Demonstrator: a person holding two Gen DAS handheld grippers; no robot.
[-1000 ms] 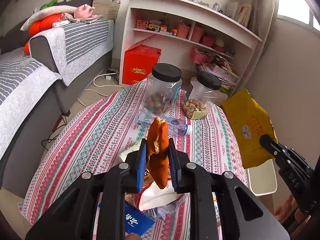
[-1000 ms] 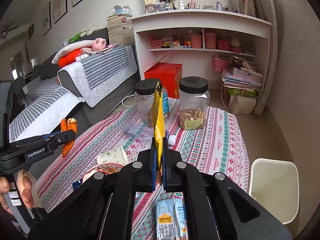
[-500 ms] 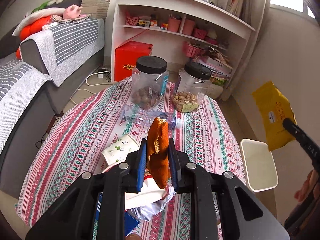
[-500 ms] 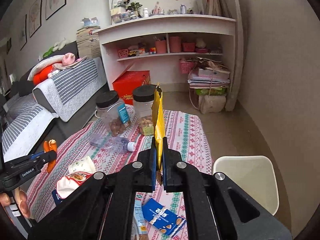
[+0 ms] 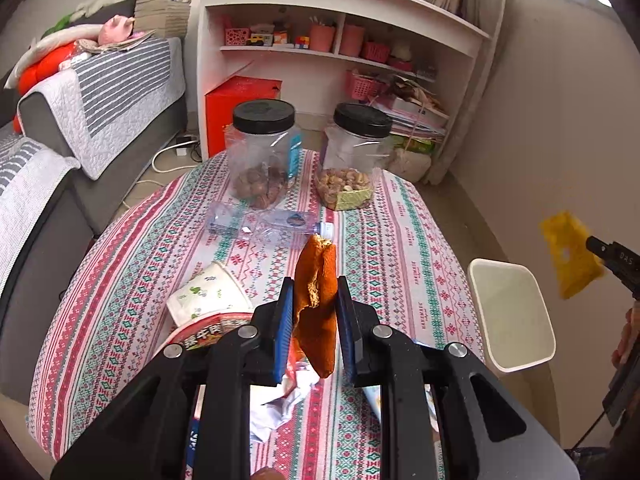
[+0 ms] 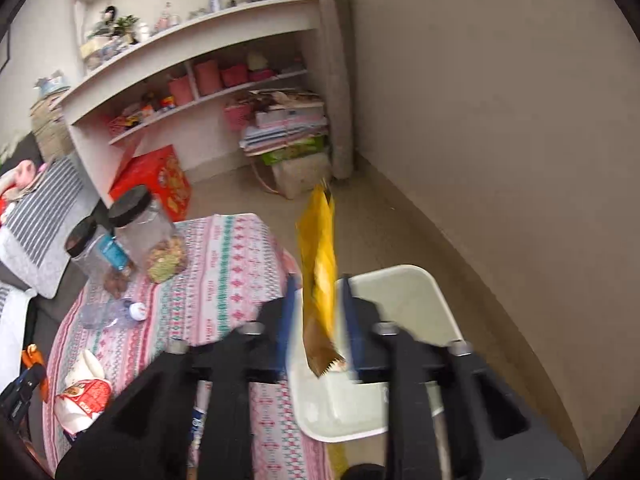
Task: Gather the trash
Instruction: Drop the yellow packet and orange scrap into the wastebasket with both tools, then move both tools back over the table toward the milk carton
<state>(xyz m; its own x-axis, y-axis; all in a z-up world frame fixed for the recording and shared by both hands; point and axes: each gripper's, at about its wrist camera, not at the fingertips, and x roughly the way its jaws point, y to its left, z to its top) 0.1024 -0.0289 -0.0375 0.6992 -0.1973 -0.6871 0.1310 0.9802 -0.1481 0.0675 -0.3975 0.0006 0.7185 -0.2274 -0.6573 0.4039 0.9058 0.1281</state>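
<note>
My left gripper (image 5: pixel 315 296) is shut on an orange peel (image 5: pixel 316 300) and holds it above the patterned table (image 5: pixel 404 240). My right gripper (image 6: pixel 318 300) has its jaws apart with a yellow snack bag (image 6: pixel 320 256) loose between them, directly above the white trash bin (image 6: pixel 400 292). In the left wrist view the yellow bag (image 5: pixel 570 258) hangs to the right of the bin (image 5: pixel 508 316), which stands off the table's right edge. A paper cup (image 5: pixel 208 292), a noodle bowl (image 5: pixel 200 334), crumpled wrappers (image 5: pixel 276 404) and a crushed clear bottle (image 5: pixel 268 226) lie on the table.
Two black-lidded jars (image 5: pixel 262 152) (image 5: pixel 354 160) of nuts stand at the table's far end. A grey sofa (image 5: pixel 100 120) lies left, a white shelf unit (image 5: pixel 340 40) and a red box (image 5: pixel 236 108) behind. A bare wall (image 6: pixel 500 120) runs right of the bin.
My right gripper swung right from over the table to above the bin and its jaws opened around the yellow bag. My left gripper kept hold of the peel, shifting slightly.
</note>
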